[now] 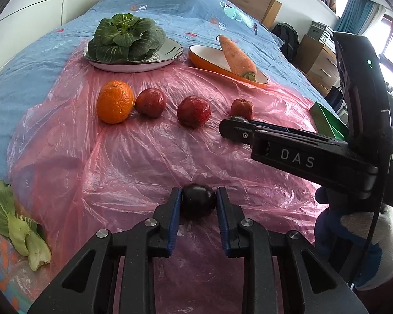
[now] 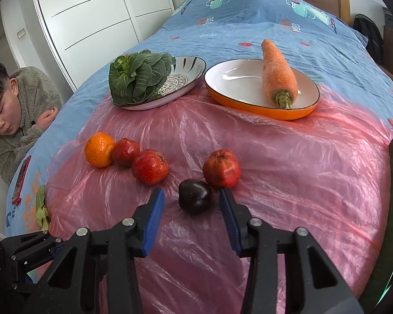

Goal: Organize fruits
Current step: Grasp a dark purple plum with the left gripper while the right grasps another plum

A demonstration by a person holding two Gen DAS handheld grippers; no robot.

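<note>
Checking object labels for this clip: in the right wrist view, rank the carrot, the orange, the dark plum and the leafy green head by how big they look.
1. Leafy green head
2. Carrot, close behind it
3. and 4. Orange and dark plum look alike; the plum is nearer the camera, so no ranking.

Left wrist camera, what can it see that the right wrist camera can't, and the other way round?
Only the left wrist view shows the dark plum gripped in the left tool, and the gloved hand holding the right tool. Only the right wrist view shows a boy in a grey fleece beside the bed. Both show the orange, three red fruits, the carrot in its orange dish, the leafy greens on a patterned plate, and a second dark plum at the right tool's open tips.
</note>
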